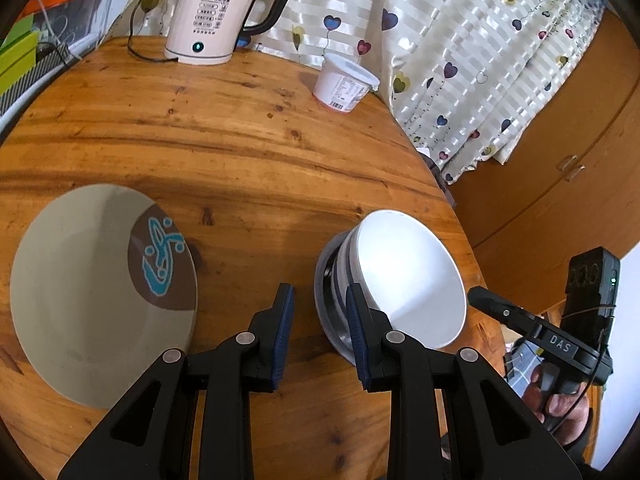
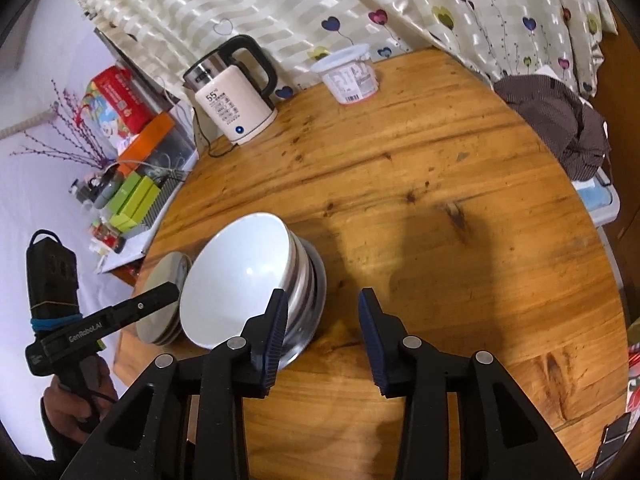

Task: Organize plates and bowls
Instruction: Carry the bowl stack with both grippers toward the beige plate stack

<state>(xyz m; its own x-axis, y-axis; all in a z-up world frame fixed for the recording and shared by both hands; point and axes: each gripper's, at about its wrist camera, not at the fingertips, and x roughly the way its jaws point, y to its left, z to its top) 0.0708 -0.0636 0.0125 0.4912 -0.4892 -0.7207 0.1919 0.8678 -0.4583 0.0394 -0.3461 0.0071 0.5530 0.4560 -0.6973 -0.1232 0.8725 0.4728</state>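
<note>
A stack of bowls (image 1: 408, 272) (image 2: 240, 272) rests on the round wooden table (image 1: 240, 152), tilted, with a white bowl on top and a steel bowl underneath. To its left lies a grey plate (image 1: 100, 280) with a brown patch and a teal pattern; the right wrist view shows it as a low pile of plates (image 2: 160, 312). My left gripper (image 1: 320, 320) is open over the table, its right finger at the stack's left edge. My right gripper (image 2: 324, 320) is open too, its left finger beside the stack's right edge. Neither gripper presses on anything.
An electric kettle (image 1: 216, 20) (image 2: 236, 96) with its cord and a white lidded tub (image 1: 344, 84) (image 2: 352, 78) stand at the far edge by the curtain. A brown cloth (image 2: 568, 128) lies off the right side. Boxes (image 2: 136, 200) crowd a shelf on the left.
</note>
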